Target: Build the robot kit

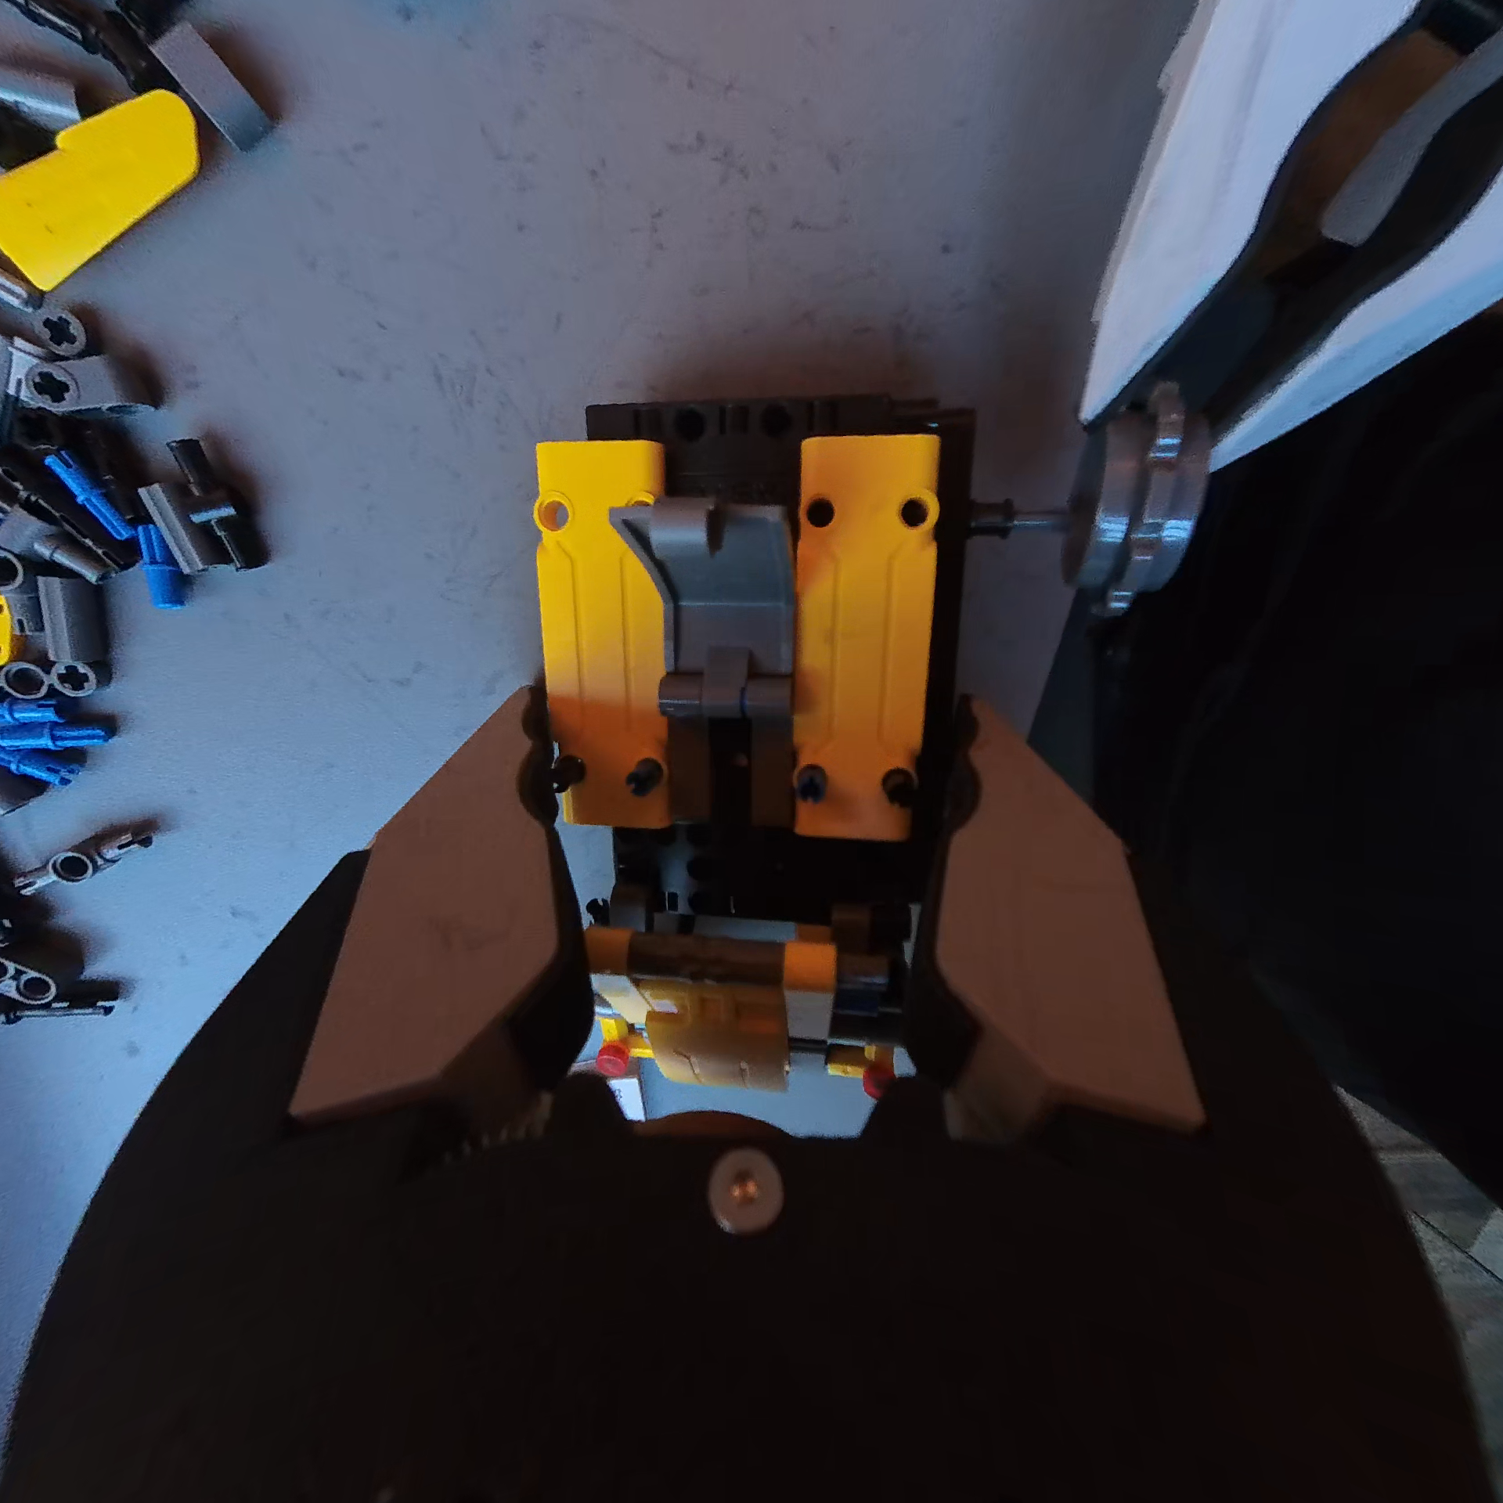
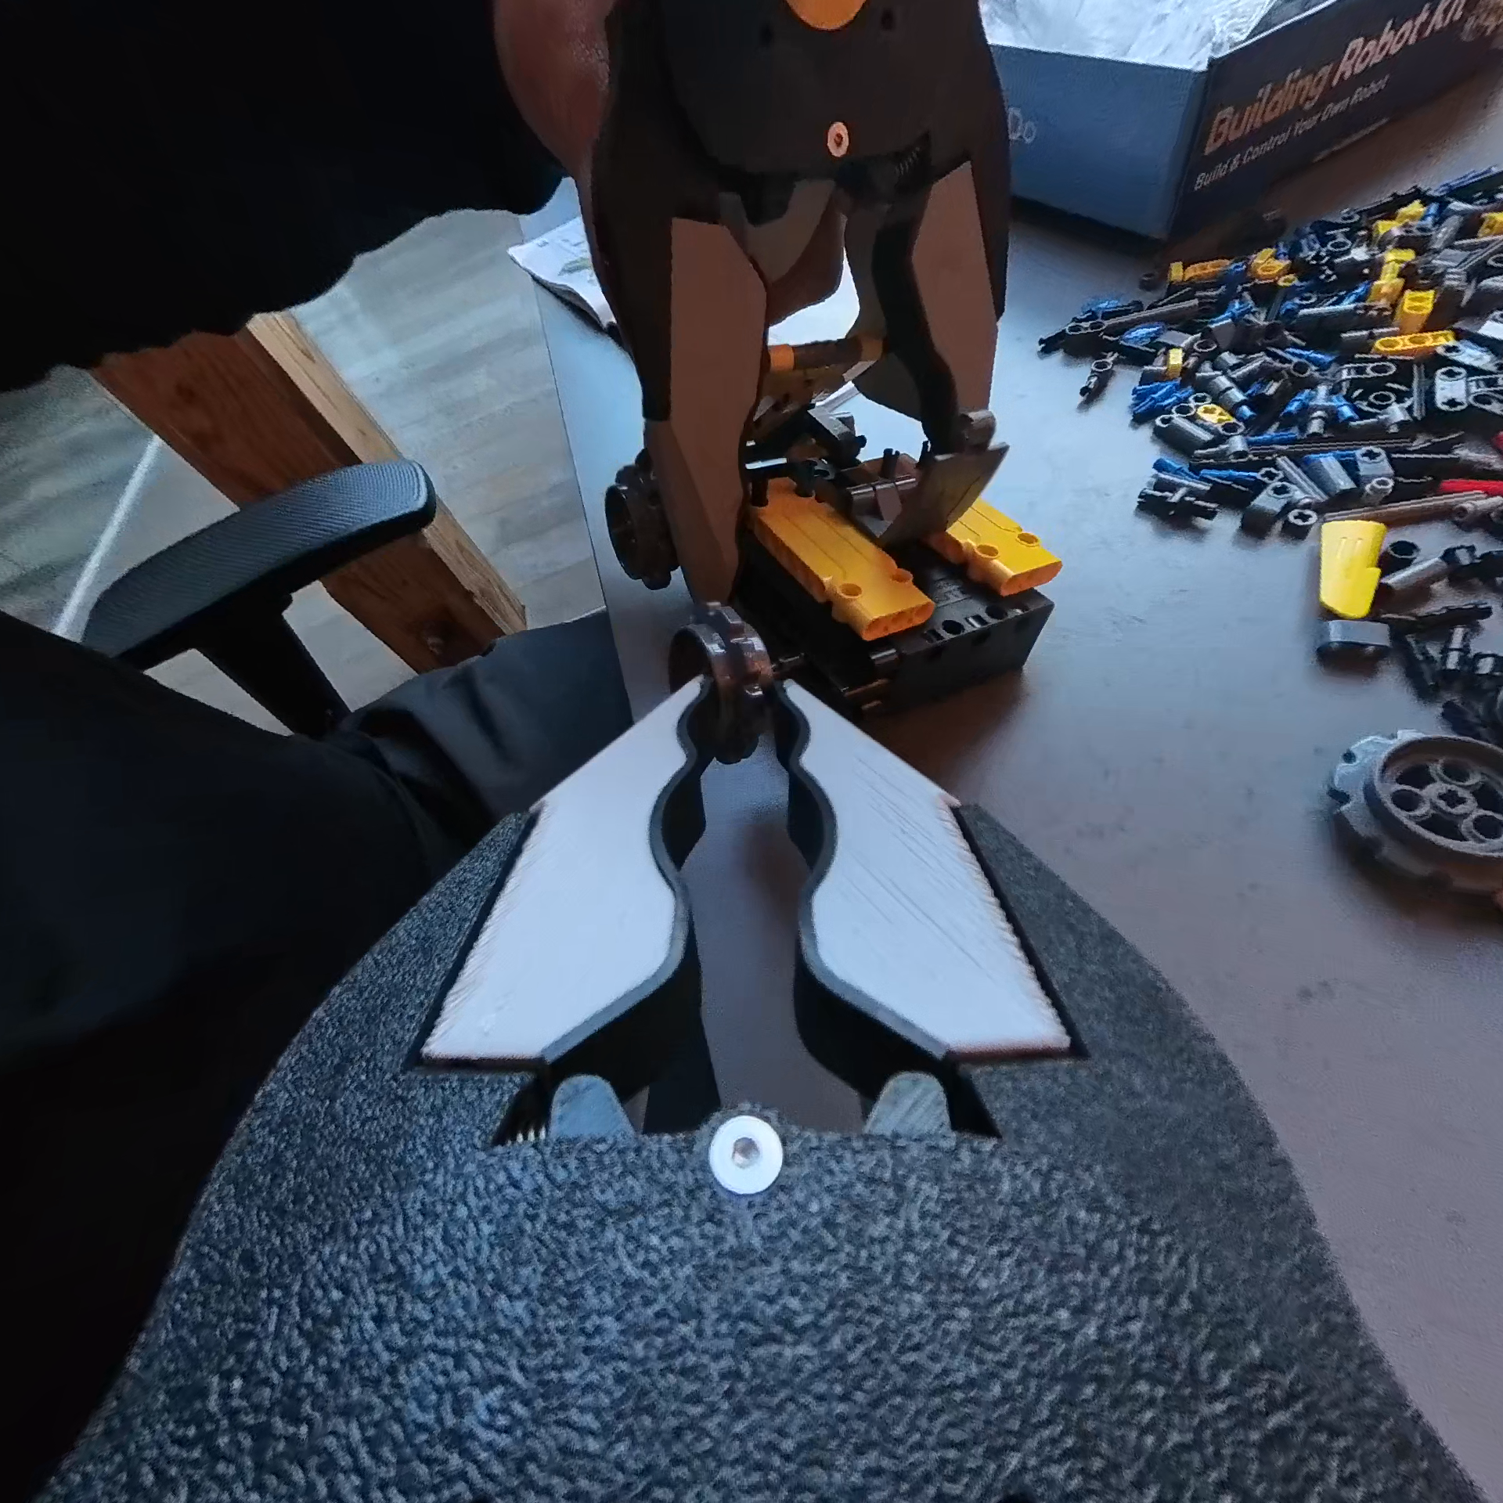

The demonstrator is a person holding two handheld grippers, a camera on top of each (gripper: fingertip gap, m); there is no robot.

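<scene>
My left gripper (image 1: pixel 748 764) is shut on a black block model (image 1: pixel 947 618) with two yellow panels (image 1: pixel 598 618) and a grey centre piece (image 1: pixel 724 585), clamping its sides on the table (image 1: pixel 732 203). My right gripper (image 2: pixel 738 701) is shut on a small dark toothed wheel (image 2: pixel 726 683) that sits on an axle at the model's side. In the left wrist view the wheel (image 1: pixel 1139 512) is at the right, with the right gripper's white fingers (image 1: pixel 1171 244) behind it. The right wrist view shows the left gripper (image 2: pixel 838 496) reaching down onto the model (image 2: pixel 960 642).
A pile of loose black, blue, grey and yellow parts (image 2: pixel 1334 382) lies right of the model. A large spoked wheel (image 2: pixel 1431 805) lies nearer. A blue box (image 2: pixel 1139 138) stands behind. A booklet (image 2: pixel 561 260), a chair armrest (image 2: pixel 268 529) and the table edge are at the left.
</scene>
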